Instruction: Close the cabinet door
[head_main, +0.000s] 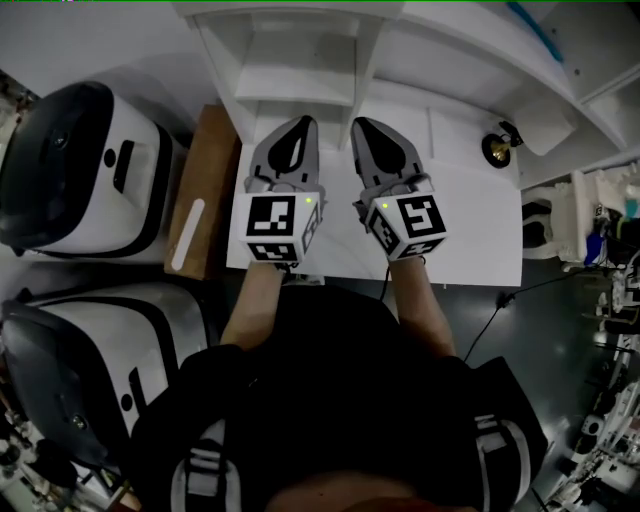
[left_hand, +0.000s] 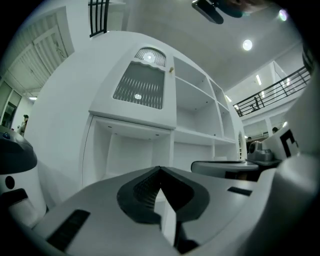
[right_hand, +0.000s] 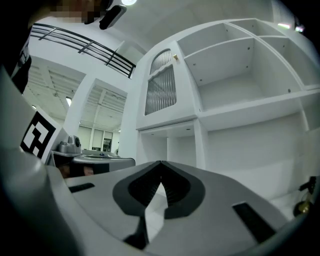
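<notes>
A white cabinet (head_main: 300, 60) with open shelves stands at the back of the white table (head_main: 470, 230). Its arched door (left_hand: 142, 82) has ribbed glass and a small gold knob (left_hand: 171, 70), and it seems to lie flat against the upper left compartment. The same door (right_hand: 161, 87) shows in the right gripper view. My left gripper (head_main: 306, 122) and right gripper (head_main: 358, 124) are side by side over the table, pointing level at the cabinet's lower part. The left gripper (left_hand: 160, 169) is shut and holds nothing. The right gripper (right_hand: 161, 162) is also shut and holds nothing.
Two white-and-black machines (head_main: 80, 165) (head_main: 90, 370) stand to the left. A brown wooden board (head_main: 205, 190) with a white strip leans between them and the table. A small brass object (head_main: 497, 148) sits at the table's back right. A black cable (head_main: 490, 320) hangs off the front right.
</notes>
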